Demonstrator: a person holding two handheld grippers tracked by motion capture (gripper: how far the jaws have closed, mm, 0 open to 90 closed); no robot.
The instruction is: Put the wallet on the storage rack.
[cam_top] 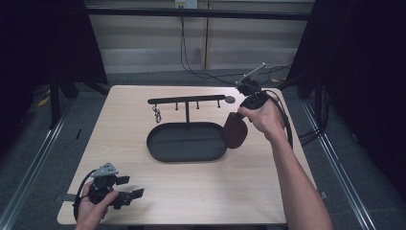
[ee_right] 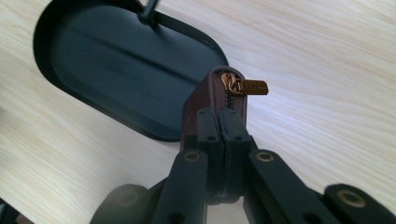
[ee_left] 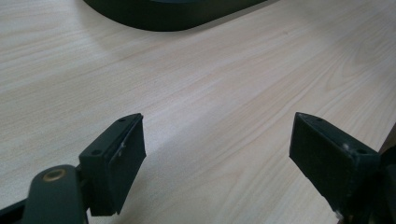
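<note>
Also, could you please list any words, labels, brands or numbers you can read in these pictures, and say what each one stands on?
None can be read.
Brass zip pull on the brown leather zipped pouch: faint embossed marks, too small and blurred to read.
Black oval metal tray, its black hook rail and the pale wooden table: no text.

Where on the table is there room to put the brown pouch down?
The oval tray is bare inside. Bare wood lies between the tray and the left gripper, and along the table's near edge. It is crowded by the tray's right end, where the right gripper holds the pouch.
</note>
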